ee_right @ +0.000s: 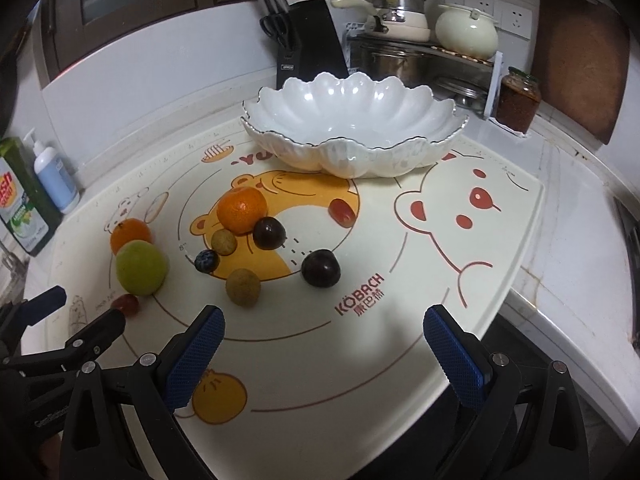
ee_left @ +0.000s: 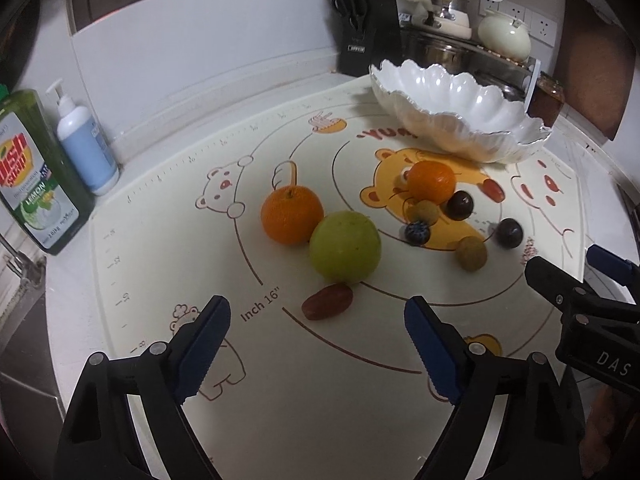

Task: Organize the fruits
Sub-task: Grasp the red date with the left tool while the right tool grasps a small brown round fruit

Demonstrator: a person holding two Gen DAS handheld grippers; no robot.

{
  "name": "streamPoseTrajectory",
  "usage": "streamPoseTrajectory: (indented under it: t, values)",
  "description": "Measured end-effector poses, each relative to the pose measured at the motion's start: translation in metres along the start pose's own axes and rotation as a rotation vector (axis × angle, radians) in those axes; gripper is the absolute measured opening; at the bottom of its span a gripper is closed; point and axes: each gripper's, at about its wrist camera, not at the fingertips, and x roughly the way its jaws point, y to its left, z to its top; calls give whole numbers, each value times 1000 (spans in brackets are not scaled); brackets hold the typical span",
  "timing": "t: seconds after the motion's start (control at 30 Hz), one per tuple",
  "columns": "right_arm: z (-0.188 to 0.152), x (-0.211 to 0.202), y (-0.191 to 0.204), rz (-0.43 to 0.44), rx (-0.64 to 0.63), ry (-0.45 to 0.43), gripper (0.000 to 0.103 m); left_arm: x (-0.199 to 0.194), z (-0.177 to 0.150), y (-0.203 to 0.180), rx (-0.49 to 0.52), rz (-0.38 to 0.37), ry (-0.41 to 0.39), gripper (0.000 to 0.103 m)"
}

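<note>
A white scalloped bowl stands empty at the back of the bear-print mat. On the mat lie a green apple, two oranges, a red date, two dark plums, a blueberry, two longans and a second red date. My left gripper is open, its fingers on either side of the near date and above it. My right gripper is open just short of the nearer plum, holding nothing.
Dish soap and a pump bottle stand at the left wall. A knife block, a pot rack and a sauce jar line the back. The mat's right corner overhangs the counter edge.
</note>
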Motion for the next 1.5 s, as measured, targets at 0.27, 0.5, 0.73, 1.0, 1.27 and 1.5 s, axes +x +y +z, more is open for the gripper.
streamPoseTrajectory:
  t: [0.27, 0.5, 0.73, 1.0, 1.27, 1.5]
  values:
    - [4, 18, 14, 34, -39, 33, 90, 21, -1, 8, -11, -19, 23, 83]
    - [7, 31, 24, 64, -54, 56, 84, 33, 0, 15, -17, -46, 45, 77]
    - [11, 37, 33, 80, -67, 65, 78, 38, 0, 17, -13, -66, 52, 62]
    - [14, 46, 40, 118, -69, 79, 68, 35, 1, 15, -12, -115, 43, 41]
    - [15, 58, 45, 130, -73, 100, 53, 34, 1, 10, 4, -137, 42, 30]
    - [16, 59, 46, 130, -80, 98, 27, 32, 1, 9, 7, -143, 45, 30]
